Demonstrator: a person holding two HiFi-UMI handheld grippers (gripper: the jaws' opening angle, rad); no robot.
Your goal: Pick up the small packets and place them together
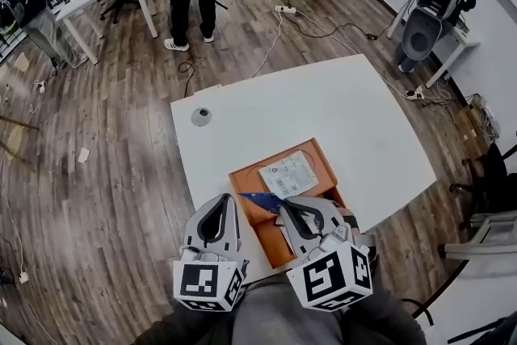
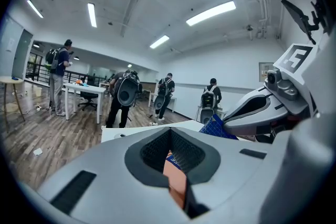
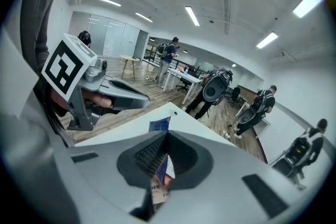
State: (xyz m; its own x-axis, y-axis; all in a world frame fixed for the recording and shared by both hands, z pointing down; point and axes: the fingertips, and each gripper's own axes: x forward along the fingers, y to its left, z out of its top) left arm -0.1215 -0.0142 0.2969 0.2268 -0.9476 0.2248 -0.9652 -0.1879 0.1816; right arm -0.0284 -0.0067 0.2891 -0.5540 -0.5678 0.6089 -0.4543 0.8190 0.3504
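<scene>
No print that I can read.
At twelve o'clock, the white packet [image 1: 288, 174] in the box [image 1: 239, 183] bears a label too small to make out. The blue packet [image 1: 260, 201] shows only a fine grid. My left gripper [image 1: 228, 200] and right gripper [image 1: 284, 207] carry cubes with black-and-white square markers, no letters.

Orange tray [image 1: 271, 237], blue packet [image 1: 260, 202], white table [image 1: 323, 109] (brown wood-grain floor [image 1: 97, 174])
</scene>
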